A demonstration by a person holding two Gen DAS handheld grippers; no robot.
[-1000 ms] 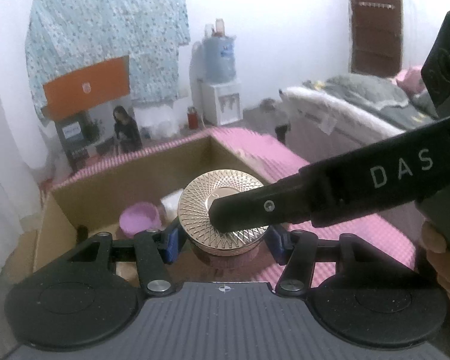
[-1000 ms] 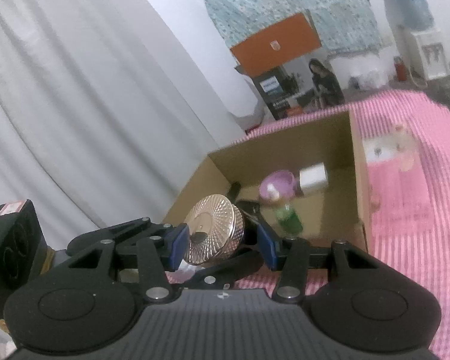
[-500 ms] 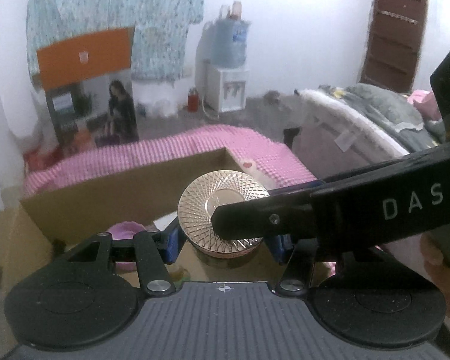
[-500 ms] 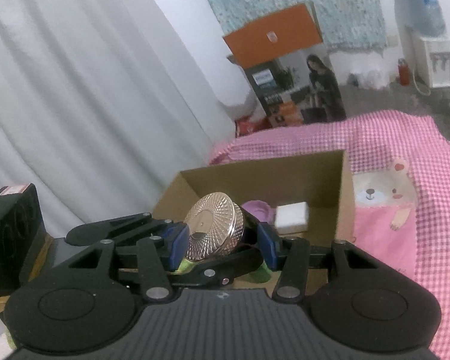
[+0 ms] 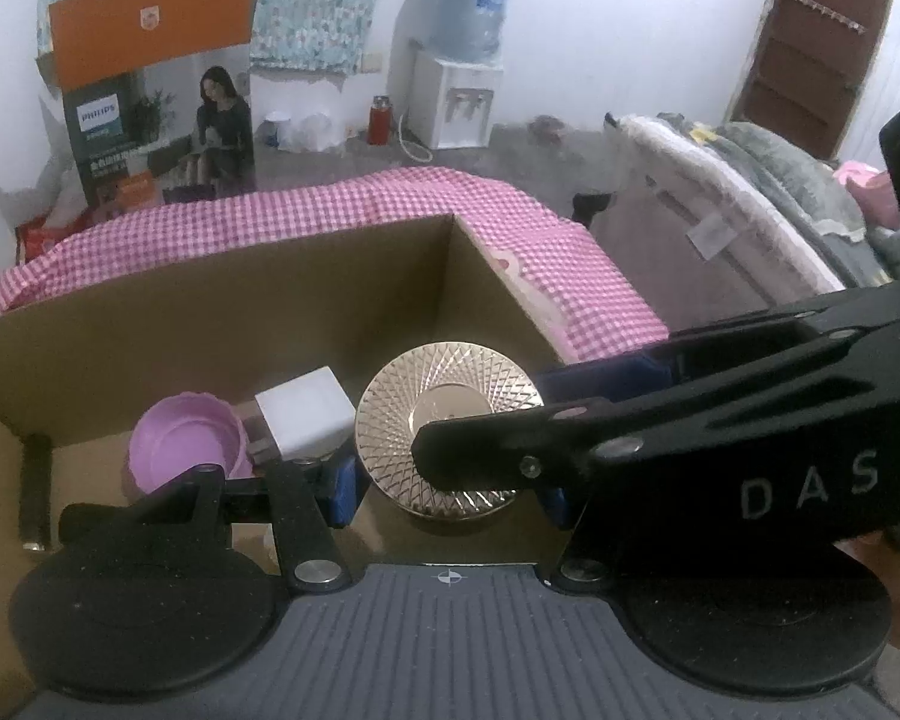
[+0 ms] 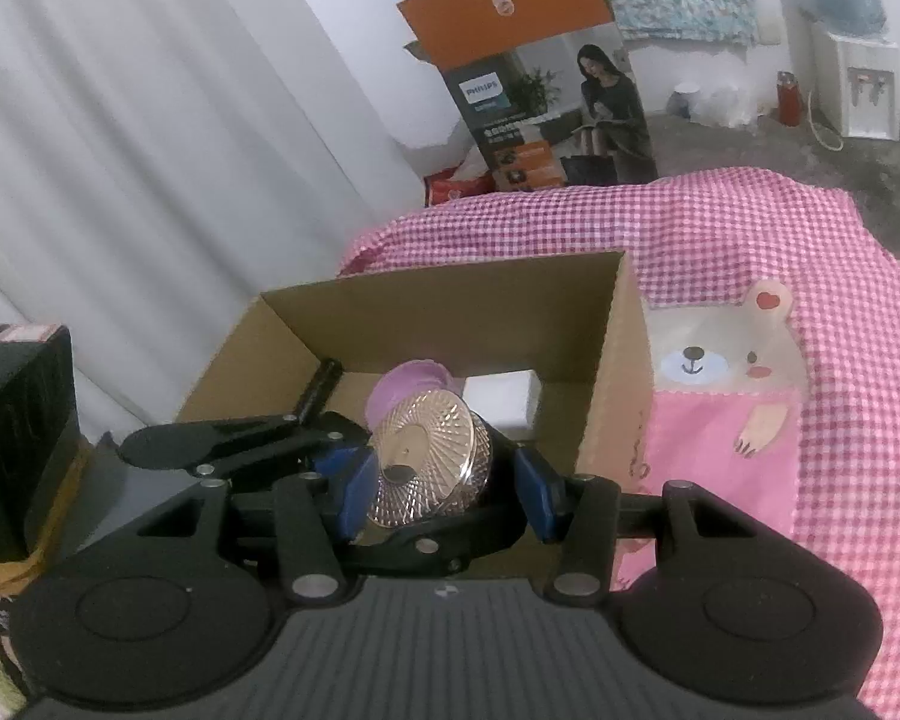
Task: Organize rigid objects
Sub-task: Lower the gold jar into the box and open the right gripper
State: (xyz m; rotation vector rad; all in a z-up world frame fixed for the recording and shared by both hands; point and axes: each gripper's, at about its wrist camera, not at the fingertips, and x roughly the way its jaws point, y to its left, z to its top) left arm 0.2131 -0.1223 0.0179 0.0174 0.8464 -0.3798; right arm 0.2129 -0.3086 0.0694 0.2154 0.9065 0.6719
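Gold jar (image 5: 447, 429) is clamped by both grippers, left (image 5: 447, 492) and right (image 6: 444, 483), angled downward over the box (image 6: 450, 324).

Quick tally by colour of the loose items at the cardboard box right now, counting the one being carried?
Gold: 1, round gold tin, clamped by both grippers over the box
Purple: 1, purple bowl, in the box
White: 1, white block, in the box
Total: 3 that I can make out

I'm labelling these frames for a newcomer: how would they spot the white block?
Find the open cardboard box on the pink checked cloth. On its floor near the back wall, the white block sits beside a lilac bowl. It alone is square-edged and plain white.
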